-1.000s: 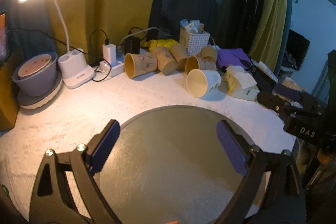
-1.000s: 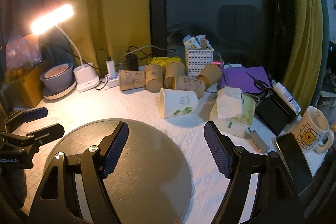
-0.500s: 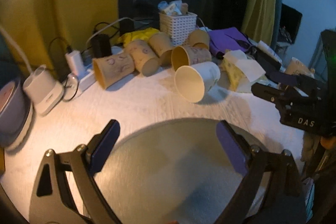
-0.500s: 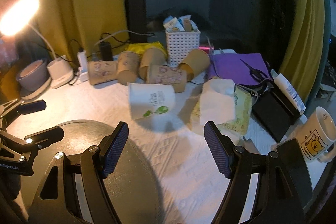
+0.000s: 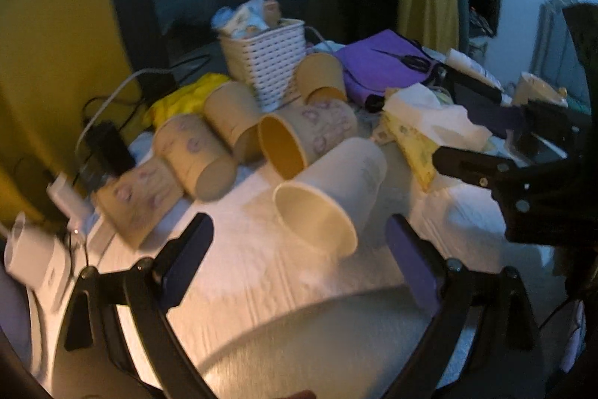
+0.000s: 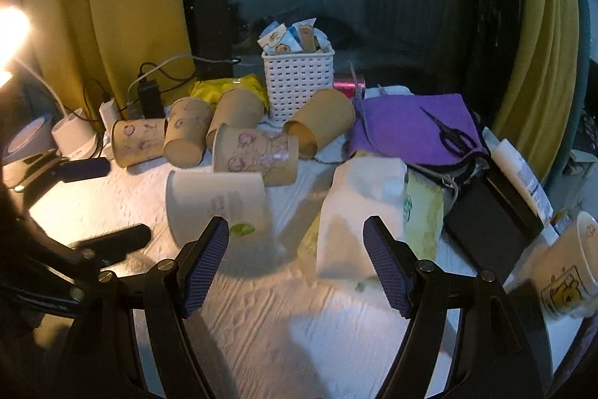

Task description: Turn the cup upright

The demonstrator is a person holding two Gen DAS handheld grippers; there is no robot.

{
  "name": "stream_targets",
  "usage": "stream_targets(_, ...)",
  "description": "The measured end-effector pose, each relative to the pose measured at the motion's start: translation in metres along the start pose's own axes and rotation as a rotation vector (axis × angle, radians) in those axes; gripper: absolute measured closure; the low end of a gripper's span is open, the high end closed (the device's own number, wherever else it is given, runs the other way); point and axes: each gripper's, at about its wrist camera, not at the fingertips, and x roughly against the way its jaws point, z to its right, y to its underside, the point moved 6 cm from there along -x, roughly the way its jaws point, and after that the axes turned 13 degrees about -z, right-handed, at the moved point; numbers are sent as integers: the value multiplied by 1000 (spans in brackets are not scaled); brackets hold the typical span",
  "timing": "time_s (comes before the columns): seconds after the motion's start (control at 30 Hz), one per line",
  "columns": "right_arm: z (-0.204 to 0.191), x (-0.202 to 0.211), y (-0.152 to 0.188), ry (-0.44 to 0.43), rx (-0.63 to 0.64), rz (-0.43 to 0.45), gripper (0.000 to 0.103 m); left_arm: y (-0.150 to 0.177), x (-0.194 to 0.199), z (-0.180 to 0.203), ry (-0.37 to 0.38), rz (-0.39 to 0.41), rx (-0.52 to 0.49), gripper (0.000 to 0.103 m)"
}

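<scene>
Cup lies sideways on the counter; both open hand-held grippers should straddle its wall squarely before tipping.

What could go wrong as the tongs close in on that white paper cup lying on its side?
1. The white paper cup lies on its side, so a nudge from the open left tongs could roll it away.
2. The brown flowered paper cup lies close behind it, perhaps touching; pushing forward may shove the pile of brown cups.
3. The crumpled white tissue sits between the open right tongs and could snag instead of the cup.
</scene>
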Motion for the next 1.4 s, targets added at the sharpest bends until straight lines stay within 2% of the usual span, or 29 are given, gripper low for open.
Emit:
stream_targets(0.2, 4, -6, -7, -14, 4, 3, 26, -22, -16, 11, -3, 6, -117, 9)
stream_targets(0.4, 14, -8, -4, -20, -17, -2, 26, -30, -40, 19, 50, -41, -172, 9)
stream_targets(0.63, 20, -11, 2, -29, -33, -14, 26, -28, -58, 27, 44, -98, -255, 10)
stream_targets(0.67, 20, -11, 3, -30, -33, -15, 26, -27, -58, 27, 47, -99, -255, 20)
stream_targets(0.7, 19, -10, 3, -30, -32, -16, 26, -26, -59, 26, 55, -108, -256, 25)
stream_targets(0.8, 18, -9, 5, -32, -29, -19, 26, -24, -57, 26, 60, -108, -255, 26)
stream_targets(0.93, 16, -5, 6, -31, -28, -17, 26, -22, -48, 26, 73, -103, -249, 34)
stream_targets(1.1, 12, 4, 7, -31, -26, -7, 26, -18, -34, 28, 73, -82, -250, 35)
stream_targets(1.17, 10, 10, 9, -31, -26, -1, 26, -15, -27, 29, 82, -75, -247, 43)
stream_targets(1.23, 7, 16, 11, -30, -26, 6, 26, -12, -20, 30, 92, -72, -244, 47)
stream_targets(1.3, 5, 23, 13, -29, -27, 10, 26, -7, -14, 32, 119, -70, -241, 48)
stream_targets(1.4, 2, 30, 18, -31, -27, 11, 26, -1, -11, 33, 107, -65, -241, 48)
